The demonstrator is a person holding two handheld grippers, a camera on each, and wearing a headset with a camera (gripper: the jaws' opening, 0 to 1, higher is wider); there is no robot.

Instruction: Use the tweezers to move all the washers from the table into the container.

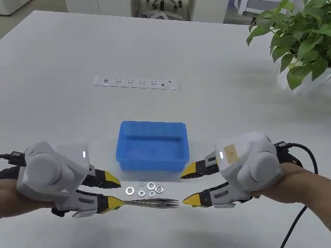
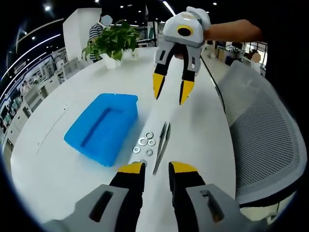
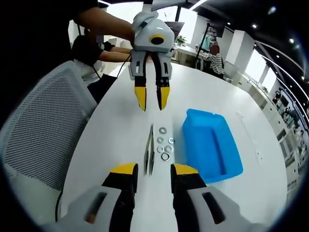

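Two released grips, the left tongs (image 1: 120, 192) and the right tongs (image 1: 183, 188), face each other over the tweezers (image 1: 152, 202).
We see a power strip (image 1: 136, 82) lying flat beyond the blue container (image 1: 152, 145), a potted plant (image 1: 300, 41) at the far right, and a mesh chair (image 2: 263, 137) drawn up beside the white surface (image 1: 62, 51). Behind it is an open office with ceiling lights and people in the background. Both tongs hover with jaws spread, holding nothing, tips pointing inward. The tweezers lie flat on the surface between them. The washers (image 1: 145, 189) sit in a small cluster just beyond the tweezers, just in front of the container.
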